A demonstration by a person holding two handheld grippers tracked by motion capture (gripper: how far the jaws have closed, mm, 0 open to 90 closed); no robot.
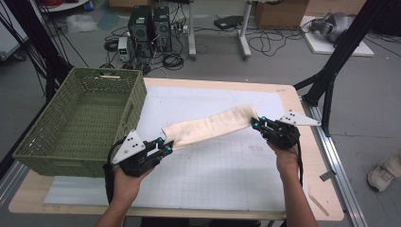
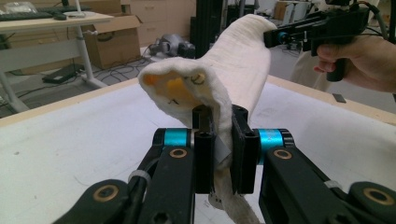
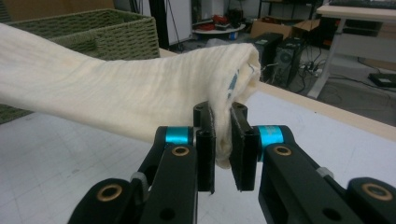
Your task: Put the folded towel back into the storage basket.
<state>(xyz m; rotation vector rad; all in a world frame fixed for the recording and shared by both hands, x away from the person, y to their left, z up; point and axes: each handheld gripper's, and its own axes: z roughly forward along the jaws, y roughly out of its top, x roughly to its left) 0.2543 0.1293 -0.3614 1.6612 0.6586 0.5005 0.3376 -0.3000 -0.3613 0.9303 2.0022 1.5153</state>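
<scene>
A cream cloth (image 1: 213, 125) hangs stretched above the table (image 1: 302, 189), right of a green basket (image 1: 80, 118). The left gripper (image 1: 166, 146) is clamped on one end, the right gripper (image 1: 257, 124) on the other. It looks light, soft and limp, sagging between them; the bunched ends seem the surest places to pinch.

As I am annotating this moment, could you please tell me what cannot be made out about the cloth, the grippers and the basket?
- Cloth: its underside, high view, hidden by its own folds.
- Small marks inside the cloth's open end, left gripper view: too small to read.
- Pinched cloth edge, right gripper view: covered by the right gripper.
- Green basket, right gripper view: lower part hidden behind the cloth.
- Left gripper: grip point too small in the high view.
</scene>
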